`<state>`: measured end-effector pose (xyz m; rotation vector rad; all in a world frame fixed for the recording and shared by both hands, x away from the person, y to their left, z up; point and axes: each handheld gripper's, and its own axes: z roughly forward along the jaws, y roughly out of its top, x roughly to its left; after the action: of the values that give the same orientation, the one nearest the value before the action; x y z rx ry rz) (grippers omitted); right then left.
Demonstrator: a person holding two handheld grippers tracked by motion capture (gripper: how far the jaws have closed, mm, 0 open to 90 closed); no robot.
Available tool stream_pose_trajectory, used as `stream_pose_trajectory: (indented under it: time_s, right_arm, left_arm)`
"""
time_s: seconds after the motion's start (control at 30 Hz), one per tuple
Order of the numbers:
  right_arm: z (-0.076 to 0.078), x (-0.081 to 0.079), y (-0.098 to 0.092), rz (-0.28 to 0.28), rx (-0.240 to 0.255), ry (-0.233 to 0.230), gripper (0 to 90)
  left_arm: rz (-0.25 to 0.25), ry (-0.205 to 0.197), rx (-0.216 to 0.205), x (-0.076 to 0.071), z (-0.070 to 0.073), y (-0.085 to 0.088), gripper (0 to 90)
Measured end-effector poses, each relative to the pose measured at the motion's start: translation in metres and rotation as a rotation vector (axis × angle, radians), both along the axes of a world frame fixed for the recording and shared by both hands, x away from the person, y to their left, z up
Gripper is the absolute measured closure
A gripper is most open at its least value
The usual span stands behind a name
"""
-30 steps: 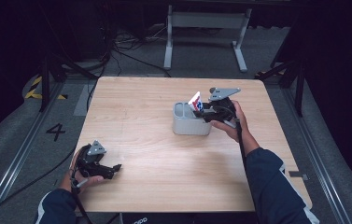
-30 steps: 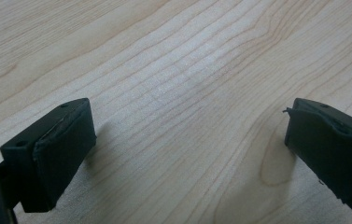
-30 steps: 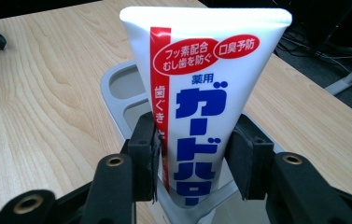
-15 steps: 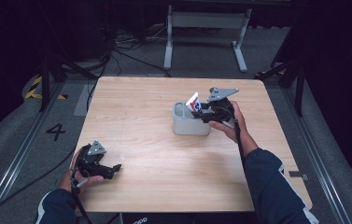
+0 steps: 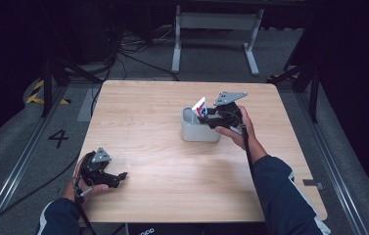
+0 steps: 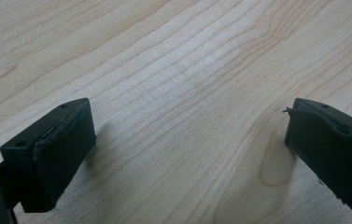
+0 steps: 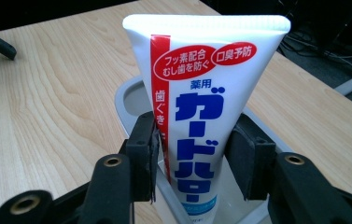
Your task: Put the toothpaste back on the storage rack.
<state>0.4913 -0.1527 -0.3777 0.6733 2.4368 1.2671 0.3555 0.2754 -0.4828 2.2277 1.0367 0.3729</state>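
One wooden table carries everything here, and on it stands one grey bin, just in front of the right hand-held gripper. That gripper, held in the person's right hand, reaches over the bin's rim with its jaws set narrow around one white tube printed in red and blue. The right gripper view shows the tube upright between the two pads, its crimped end up and its lower end down inside the bin; the left pad lies against the tube's edge and the right pad sits at its other edge, so the tube is held. The left hand-held gripper lies low at the near left corner of the table, well apart from the bin, in the person's left hand. Its two jaws stand wide, with bare wood between them.
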Motion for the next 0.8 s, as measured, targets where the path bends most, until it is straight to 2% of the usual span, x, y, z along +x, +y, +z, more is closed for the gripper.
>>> stream_pose_trajectory:
  time_s: [0.2,0.23,0.3,0.37,0.57,0.8]
  right_arm:
    - [-0.003,0.002,-0.004,-0.027,0.008,0.022,51.3]
    - [-0.003,0.003,-0.006,-0.032,0.018,0.022,53.2]
    - [0.000,0.002,-0.012,-0.040,0.086,0.020,52.5]
    - [0.003,0.002,-0.016,-0.050,0.122,0.016,51.9]
    - [0.005,-0.001,-0.017,-0.049,0.111,0.019,49.9]
    - [0.009,-0.008,-0.017,-0.051,0.086,-0.012,47.1]
  left_arm:
    - [0.000,0.002,0.000,0.000,0.000,0.000,2.3]
    - [0.000,0.002,0.001,0.000,0.000,0.000,2.3]
    - [0.001,0.002,0.001,0.000,0.000,0.000,2.5]
    - [0.001,0.001,0.001,0.000,0.000,0.000,2.5]
    - [0.001,0.000,-0.001,0.000,0.000,0.000,2.5]
    - [0.002,0.000,-0.001,0.000,0.000,0.000,2.5]
